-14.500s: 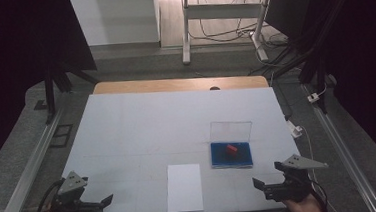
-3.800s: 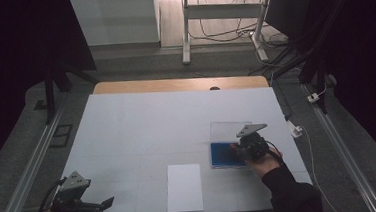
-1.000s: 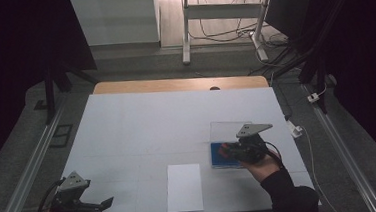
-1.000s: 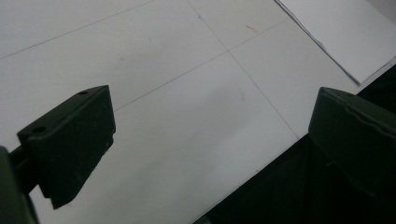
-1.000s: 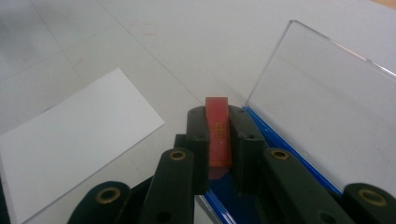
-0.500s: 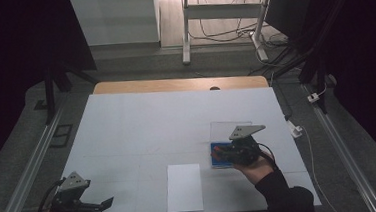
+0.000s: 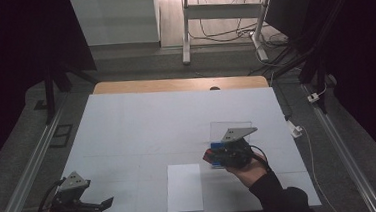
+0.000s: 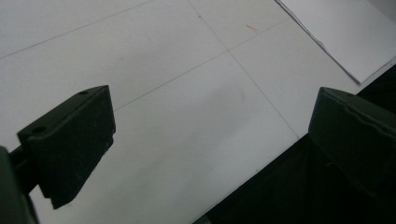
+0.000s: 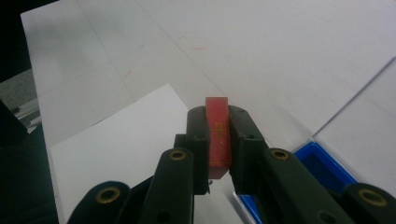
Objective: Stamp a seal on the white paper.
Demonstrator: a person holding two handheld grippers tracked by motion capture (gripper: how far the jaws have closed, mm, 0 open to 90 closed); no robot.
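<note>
Red stamp (image 9: 218, 135) translucent plastic, glossy; tongs (image 9: 218, 140) matt black plastic (screw holes visible); paper sheet (image 7: 184, 187) smooth, matt.

Small flat red translucent block (image 9: 218, 135) with faint yellow markings on narrow edge: stands on edge, clamped between jaws of right gripper (image 9: 218, 140), lifted off table. Blue shallow plastic tray (image 9: 322, 170) with clear lid: just beside, lower right. White paper sheet (image 9: 116, 140): flat, below-left.

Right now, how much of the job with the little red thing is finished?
Picked up: the right hand-held gripper is shut on the red block, lifted beside the blue tray. It hangs near the white paper, likely its target. Setting it down remains. The left hand-held gripper waits open.
</note>
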